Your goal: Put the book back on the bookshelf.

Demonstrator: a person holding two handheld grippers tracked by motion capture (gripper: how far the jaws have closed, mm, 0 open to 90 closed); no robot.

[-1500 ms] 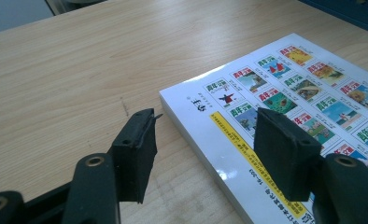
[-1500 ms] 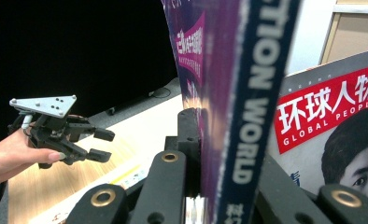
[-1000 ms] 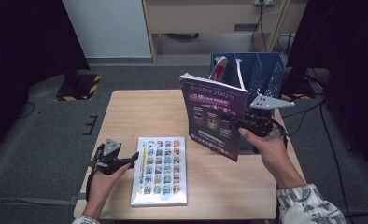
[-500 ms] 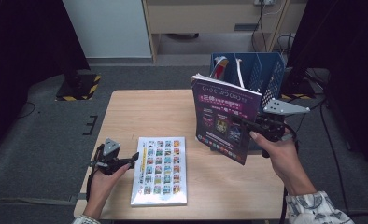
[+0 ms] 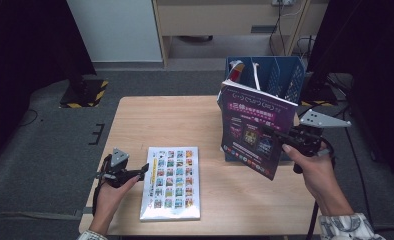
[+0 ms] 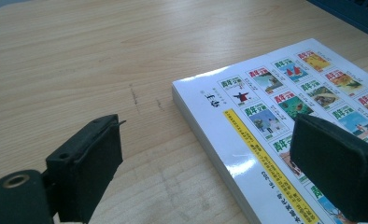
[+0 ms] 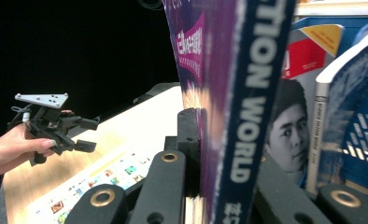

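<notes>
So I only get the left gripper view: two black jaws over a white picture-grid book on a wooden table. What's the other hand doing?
Observer: The right gripper is shut on a purple-covered book, holding it upright above the table.
Operator: Where is it headed?
Observer: I can't say, but a blue slotted plastic crate stands right behind it at the table's far edge.
Operator: Anything in that crate?
Observer: Yes, the right gripper view shows other books standing upright in it, one with a face on its cover.

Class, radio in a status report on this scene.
Right gripper shut on purple book, upright before blue crate. Left gripper open beside flat book. Nothing blocking.
</notes>
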